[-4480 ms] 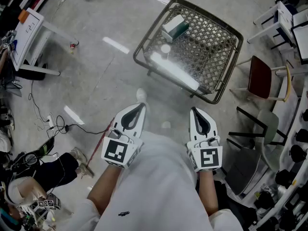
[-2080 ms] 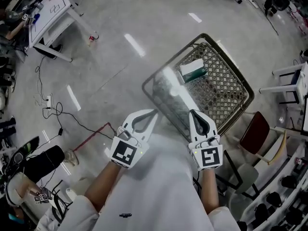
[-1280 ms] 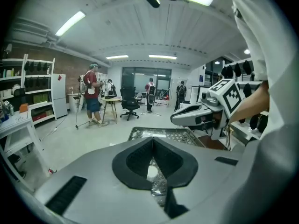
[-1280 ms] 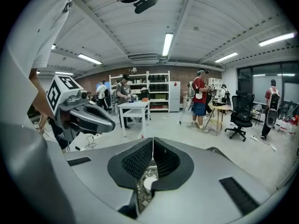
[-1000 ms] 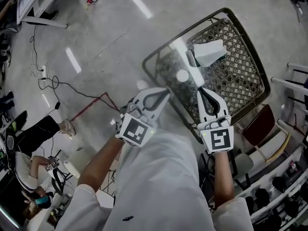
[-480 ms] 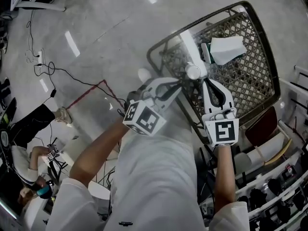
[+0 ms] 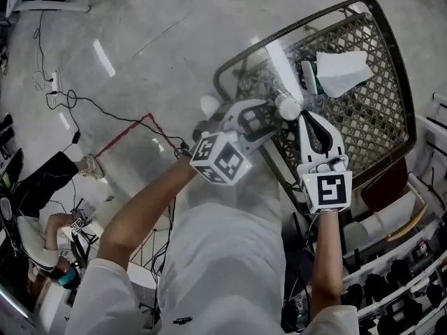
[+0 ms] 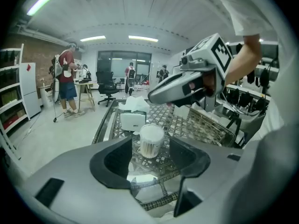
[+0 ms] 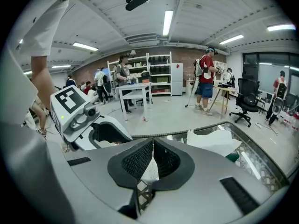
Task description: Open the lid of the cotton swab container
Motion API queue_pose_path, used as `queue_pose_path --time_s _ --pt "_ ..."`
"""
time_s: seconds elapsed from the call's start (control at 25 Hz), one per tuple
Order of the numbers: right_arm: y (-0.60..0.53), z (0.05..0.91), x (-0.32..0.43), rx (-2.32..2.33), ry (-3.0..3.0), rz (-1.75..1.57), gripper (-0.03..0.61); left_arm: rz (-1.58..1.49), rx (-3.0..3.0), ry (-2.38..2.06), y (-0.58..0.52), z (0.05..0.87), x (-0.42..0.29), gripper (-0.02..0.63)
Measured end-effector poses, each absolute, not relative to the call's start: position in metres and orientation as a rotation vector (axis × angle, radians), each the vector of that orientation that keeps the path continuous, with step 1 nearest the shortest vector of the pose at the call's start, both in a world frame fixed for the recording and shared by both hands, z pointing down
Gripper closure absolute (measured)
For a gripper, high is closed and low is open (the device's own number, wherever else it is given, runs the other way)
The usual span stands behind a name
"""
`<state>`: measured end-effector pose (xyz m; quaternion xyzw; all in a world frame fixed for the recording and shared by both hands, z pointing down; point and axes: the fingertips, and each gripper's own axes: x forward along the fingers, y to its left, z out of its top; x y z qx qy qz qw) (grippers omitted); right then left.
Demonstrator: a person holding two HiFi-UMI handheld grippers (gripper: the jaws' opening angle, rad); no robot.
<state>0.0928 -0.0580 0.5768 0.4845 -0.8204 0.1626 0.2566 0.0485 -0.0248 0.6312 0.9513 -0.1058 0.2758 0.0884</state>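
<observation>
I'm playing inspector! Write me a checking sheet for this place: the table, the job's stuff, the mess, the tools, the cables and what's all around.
Surface: woven table with a glass top, standing on a shiny grey floor.
Job's things: cotton swab container upright on the table, white lid on.
Clutter: tissue box just behind the container, a tissue sticking out.
Tools: left tool open, its jaws have just been opening, with the container ahead in line with the gap, untouched. Right tool shut, holding nothing.
Cables: red cable and black ones on the floor beside the table.
Surroundings: person in a red shirt, shelves, office chair.
</observation>
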Motion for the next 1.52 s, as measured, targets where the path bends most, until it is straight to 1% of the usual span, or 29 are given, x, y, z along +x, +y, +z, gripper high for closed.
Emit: queue_pose_path --time_s 0.2,0.32,0.64,0.92,1.0,1.52 --pt "-0.062 0.588 0.098 1.331 -2.205 0.462 0.577 0.846 2.844 -0.254 -0.034 0.659 0.062 0.342" --pt "-0.061 0.592 0.101 1.322 -2.202 0.47 0.577 0.883 2.853 -0.197 -0.035 0.673 0.074 0.337" --pt "-0.054 0.601 0.107 1.321 -2.158 0.519 0.577 0.921 2.893 -0.112 -0.036 0.693 0.096 0.336" --pt "-0.055 0.598 0.117 1.357 -2.161 0.498 0.577 0.948 2.925 -0.067 -0.035 0.701 0.112 0.333" --pt "-0.054 0.597 0.12 1.366 -2.147 0.504 0.577 0.941 2.928 -0.078 -0.035 0.7 0.113 0.357" --pt "-0.048 0.594 0.125 1.353 -2.159 0.509 0.577 0.895 2.872 -0.153 -0.043 0.693 0.111 0.365"
